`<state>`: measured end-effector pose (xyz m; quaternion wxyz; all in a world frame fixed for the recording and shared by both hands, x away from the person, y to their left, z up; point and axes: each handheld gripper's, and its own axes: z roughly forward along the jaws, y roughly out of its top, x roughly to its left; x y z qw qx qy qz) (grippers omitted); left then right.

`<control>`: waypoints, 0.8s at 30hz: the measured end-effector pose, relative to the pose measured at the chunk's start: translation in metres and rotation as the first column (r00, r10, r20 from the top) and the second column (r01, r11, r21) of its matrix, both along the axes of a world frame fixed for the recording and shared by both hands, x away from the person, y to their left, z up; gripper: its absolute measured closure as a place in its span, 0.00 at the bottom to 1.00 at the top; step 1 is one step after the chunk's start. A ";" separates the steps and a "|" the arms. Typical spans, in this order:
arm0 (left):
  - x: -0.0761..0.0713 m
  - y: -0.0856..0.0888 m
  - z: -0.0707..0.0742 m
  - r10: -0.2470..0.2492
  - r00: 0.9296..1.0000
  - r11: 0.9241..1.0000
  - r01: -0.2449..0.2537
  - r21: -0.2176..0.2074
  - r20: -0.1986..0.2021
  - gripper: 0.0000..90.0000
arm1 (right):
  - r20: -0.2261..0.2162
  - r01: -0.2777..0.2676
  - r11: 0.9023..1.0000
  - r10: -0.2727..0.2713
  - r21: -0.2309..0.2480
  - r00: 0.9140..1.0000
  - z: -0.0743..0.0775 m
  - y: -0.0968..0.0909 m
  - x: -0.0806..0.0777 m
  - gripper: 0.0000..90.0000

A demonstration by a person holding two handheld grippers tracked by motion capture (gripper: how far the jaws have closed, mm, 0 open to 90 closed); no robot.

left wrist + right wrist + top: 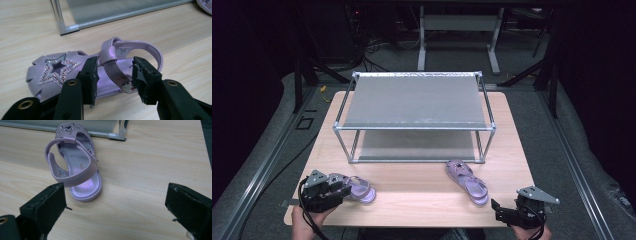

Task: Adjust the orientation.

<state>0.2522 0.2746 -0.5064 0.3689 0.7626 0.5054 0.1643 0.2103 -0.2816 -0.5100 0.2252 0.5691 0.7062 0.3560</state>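
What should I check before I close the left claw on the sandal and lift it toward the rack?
1. Left claw open around the near sandal: ok, jaws apart on either side of its ankle strap.
2. Jaws gripping the strap: not ok, gaps on both sides.
3. Sandal flat on the table: ok.
4. Right claw out of the way: ok, open, short of the other sandal, holding nothing.
5. Rack shelves free: ok, top and lower shelf look bare.
6. Buckle fastened firmly enough to lift by the strap: cannot tell.
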 end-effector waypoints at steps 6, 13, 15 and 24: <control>0.000 -0.002 -0.005 0.008 1.000 1.000 -0.008 -0.009 0.001 0.66 | -0.002 0.001 1.000 -0.001 -0.004 1.000 0.001 -0.001 -0.001 0.03; 0.007 -0.001 -0.004 -0.040 0.999 0.999 0.040 0.008 -0.011 0.69 | 0.003 0.001 1.000 -0.001 0.000 1.000 0.000 0.001 0.000 0.03; 0.008 0.001 -0.002 -0.066 0.998 0.998 0.067 0.019 -0.011 0.74 | 0.002 0.003 1.000 -0.003 -0.002 1.000 0.000 0.000 0.000 0.03; 0.003 0.009 0.004 -0.106 0.994 0.992 0.108 0.060 -0.026 0.82 | 0.007 0.013 1.000 -0.013 -0.001 1.000 0.002 -0.002 -0.002 0.03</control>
